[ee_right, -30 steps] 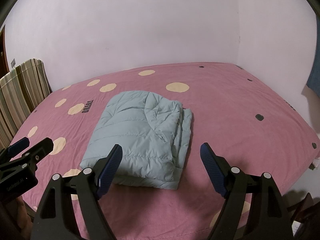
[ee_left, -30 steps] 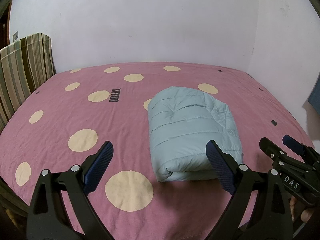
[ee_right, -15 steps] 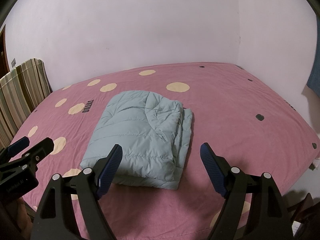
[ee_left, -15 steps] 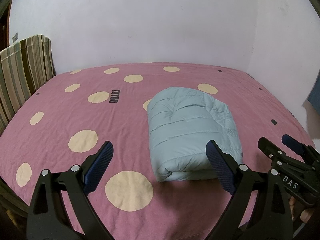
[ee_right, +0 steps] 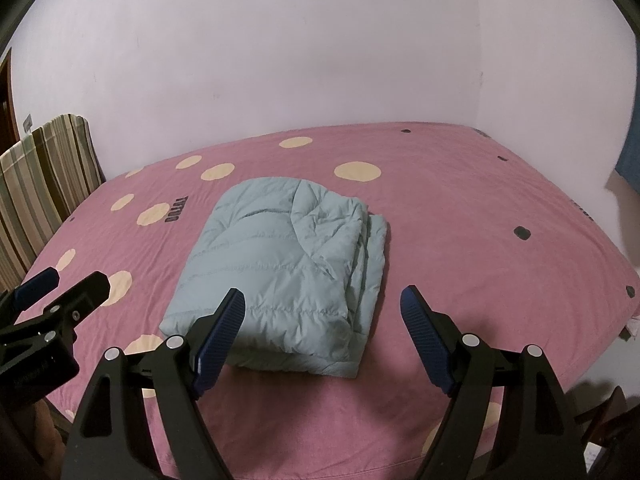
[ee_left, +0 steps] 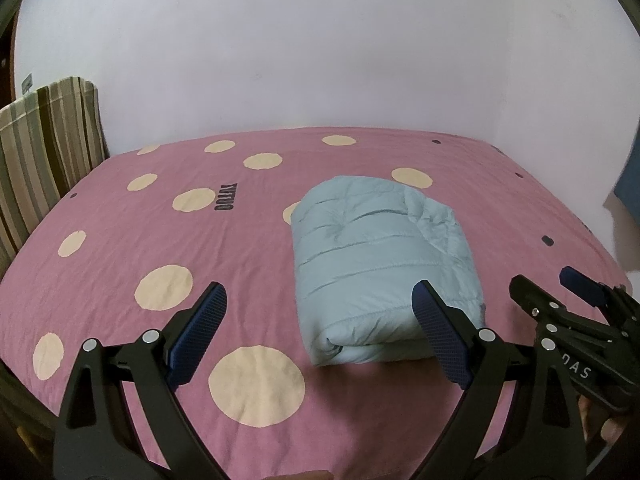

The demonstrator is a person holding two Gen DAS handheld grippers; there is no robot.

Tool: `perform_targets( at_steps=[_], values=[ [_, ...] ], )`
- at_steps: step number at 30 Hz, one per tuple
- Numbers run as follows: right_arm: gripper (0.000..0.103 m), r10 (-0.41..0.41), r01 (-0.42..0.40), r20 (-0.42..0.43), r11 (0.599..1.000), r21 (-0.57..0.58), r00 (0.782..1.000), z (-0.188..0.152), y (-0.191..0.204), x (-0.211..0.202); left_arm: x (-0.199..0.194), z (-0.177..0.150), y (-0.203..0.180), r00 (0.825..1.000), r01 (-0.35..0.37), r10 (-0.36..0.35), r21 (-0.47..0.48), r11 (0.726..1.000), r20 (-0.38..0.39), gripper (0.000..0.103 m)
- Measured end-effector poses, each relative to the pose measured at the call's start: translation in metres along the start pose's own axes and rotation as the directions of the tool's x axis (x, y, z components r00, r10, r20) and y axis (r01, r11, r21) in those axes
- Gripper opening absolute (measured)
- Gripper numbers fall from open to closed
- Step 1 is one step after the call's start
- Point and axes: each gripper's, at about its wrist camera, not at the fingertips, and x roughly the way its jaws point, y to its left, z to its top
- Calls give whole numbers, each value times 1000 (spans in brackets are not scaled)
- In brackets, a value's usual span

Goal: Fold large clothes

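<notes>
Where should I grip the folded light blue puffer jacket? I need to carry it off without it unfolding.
Probably grip the folded puffer jacket at its rounded closed fold, which faces the left gripper. Come in low from the near bed edge, one set of fingers under and one over. The layered open edges lie toward the right gripper, so pinching there could spill layers.

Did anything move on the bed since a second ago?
Nothing visibly changed. The folded jacket lies in the same spot on the pink bedsheet, and nobody grabbed it or let it go. The left gripper and the right gripper both stay open, held back from the jacket.
</notes>
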Motion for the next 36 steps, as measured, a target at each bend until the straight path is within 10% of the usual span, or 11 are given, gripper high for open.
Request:
perform_targets(
  at_steps=[16,36],
  values=[
    [79,10,-11,-23,1000,-8,1000,-1,-3,7,4,-4,-7,999,36,-36,20,999,1,100],
    [79,-15,15,-15,1000,19,1000,4,-21,20,44,-8,20,992,-110,108,-23,994,-65,101]
  ],
)
